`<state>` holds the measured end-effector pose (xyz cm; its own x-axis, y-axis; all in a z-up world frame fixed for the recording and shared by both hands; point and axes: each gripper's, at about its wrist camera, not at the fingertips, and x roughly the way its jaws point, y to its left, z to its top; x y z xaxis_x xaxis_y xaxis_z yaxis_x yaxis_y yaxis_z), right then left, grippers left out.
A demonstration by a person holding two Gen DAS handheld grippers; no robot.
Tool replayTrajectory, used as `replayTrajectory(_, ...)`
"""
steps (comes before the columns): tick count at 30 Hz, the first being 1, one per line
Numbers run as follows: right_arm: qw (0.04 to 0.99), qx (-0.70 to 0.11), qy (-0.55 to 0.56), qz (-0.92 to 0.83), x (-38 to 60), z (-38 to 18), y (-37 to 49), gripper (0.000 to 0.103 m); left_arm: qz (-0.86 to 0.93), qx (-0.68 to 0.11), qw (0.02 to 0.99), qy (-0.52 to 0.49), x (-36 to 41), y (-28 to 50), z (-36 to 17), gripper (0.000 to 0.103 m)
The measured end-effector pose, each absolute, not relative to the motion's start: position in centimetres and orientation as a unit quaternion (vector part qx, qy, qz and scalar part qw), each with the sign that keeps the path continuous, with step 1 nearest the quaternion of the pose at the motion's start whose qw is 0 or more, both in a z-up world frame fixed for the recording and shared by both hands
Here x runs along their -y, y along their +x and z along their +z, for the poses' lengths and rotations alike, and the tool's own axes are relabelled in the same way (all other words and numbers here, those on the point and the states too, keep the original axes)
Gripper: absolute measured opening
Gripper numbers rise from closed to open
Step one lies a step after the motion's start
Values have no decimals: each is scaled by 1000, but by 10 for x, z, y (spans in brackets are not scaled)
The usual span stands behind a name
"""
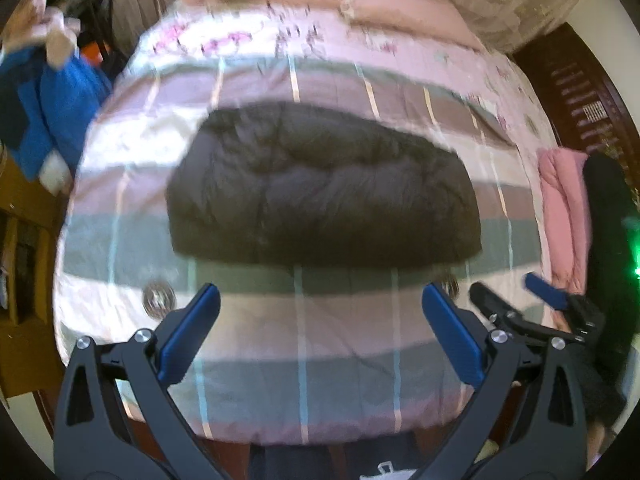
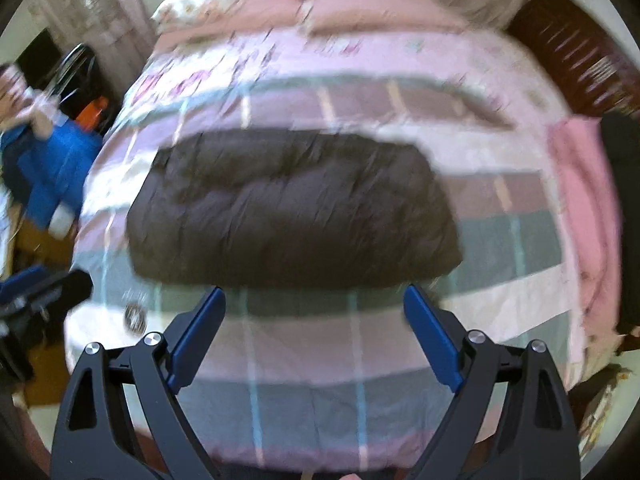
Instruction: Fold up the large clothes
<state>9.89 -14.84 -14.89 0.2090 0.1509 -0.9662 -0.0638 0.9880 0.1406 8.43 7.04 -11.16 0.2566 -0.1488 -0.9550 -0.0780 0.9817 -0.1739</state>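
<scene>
The left gripper (image 1: 320,296) is hanging over the near part of the bed (image 1: 304,344) with its jaws spread wide and nothing between them. The right gripper (image 2: 314,298) is doing the same, jaws wide apart and empty, above the same striped cover. In the left view the right gripper is showing at the right edge, partly cut off; in the right view the left gripper is appearing as a dark blur at the left edge.

Just beyond both sets of fingertips the dark jacket (image 1: 324,188) is lying folded into a compact bundle in the middle of the bed, its long axis running left to right across the cover. Both views are smeared, so its seams, collar and sleeves are hard to make out, and which end is which cannot be told.

Pink pillows (image 2: 340,10) are sitting at the far end, a pink garment (image 1: 564,216) at the right edge.
</scene>
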Motion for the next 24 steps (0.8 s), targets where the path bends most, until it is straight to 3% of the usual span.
replayTrajectory(2,727,-682,38,67,171,-198,71,98,-26,-639,764,-88,-80,63,-138,101)
replayTrajectory(5,645,-764,28,-6,226,-273,13,98,-1,-692,716,-91,-110,20,-189,101)
replayTrajectory(13,452,-872,108,-155,369,-392,-150,98,49,-789,551,-267,-179,-93,-304,101)
replayTrajectory(19,398,-859,223,-232,437,-410,-215,98,69,-792,539,-278,-176,-114,-305,101)
replayTrajectory(24,425,-859,208,-197,445,-400,-170,98,103,-769,554,-304,-171,-123,-288,101)
